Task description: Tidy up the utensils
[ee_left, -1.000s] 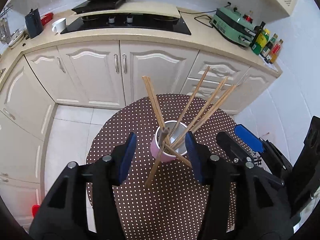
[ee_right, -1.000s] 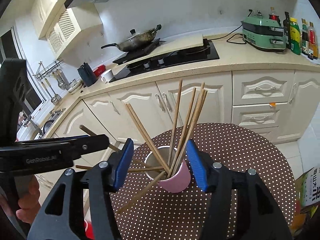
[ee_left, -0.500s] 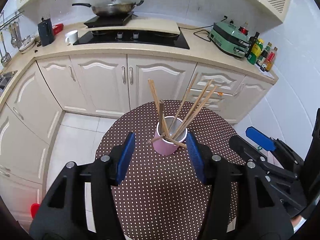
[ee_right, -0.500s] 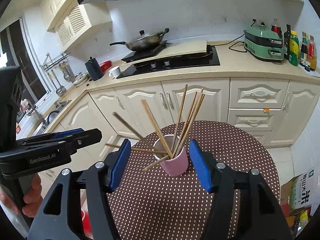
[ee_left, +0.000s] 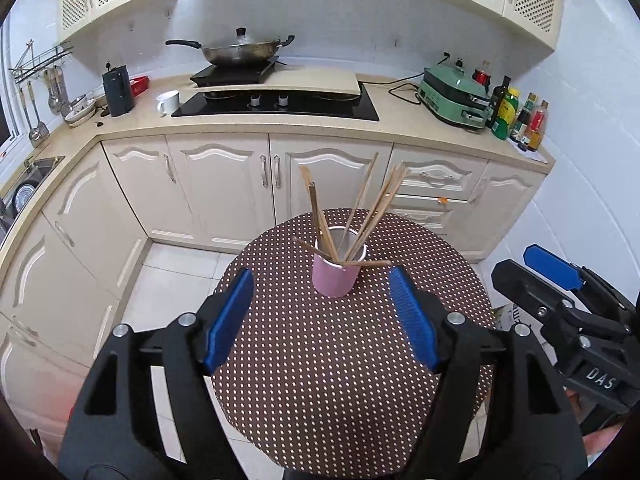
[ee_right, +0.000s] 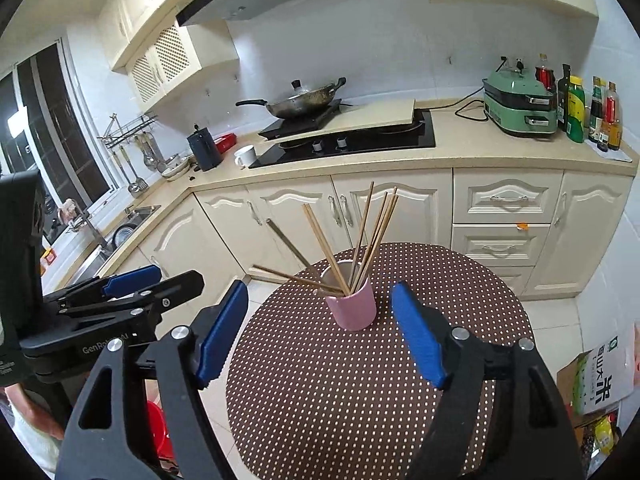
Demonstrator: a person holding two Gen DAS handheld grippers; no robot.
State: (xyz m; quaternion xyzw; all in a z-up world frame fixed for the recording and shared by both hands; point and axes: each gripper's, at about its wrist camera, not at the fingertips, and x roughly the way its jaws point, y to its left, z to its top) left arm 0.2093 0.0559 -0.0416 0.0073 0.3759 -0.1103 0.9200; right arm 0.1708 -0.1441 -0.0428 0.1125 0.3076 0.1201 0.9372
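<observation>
While we hold both claws spread, jaws just opening, nothing between: left gripper (ee_left: 322, 318), right gripper (ee_right: 320, 330), pink cup (ee_left: 338, 276) of chopsticks (ee_left: 370, 216) ahead, polka-dot table (ee_left: 344, 380), kitchen.

A pink cup (ee_left: 335, 278) stands upright on the dotted round table (ee_left: 320, 380); wooden chopsticks (ee_left: 370, 216) fan from it; about ten, perhaps.

Chopsticks (ee_right: 362, 240) fan out of a pink cup (ee_right: 354, 308) on the polka-dot surface (ee_right: 360, 380), beyond the right claw (ee_right: 320, 332), whose empty jaws have just been opening.
</observation>
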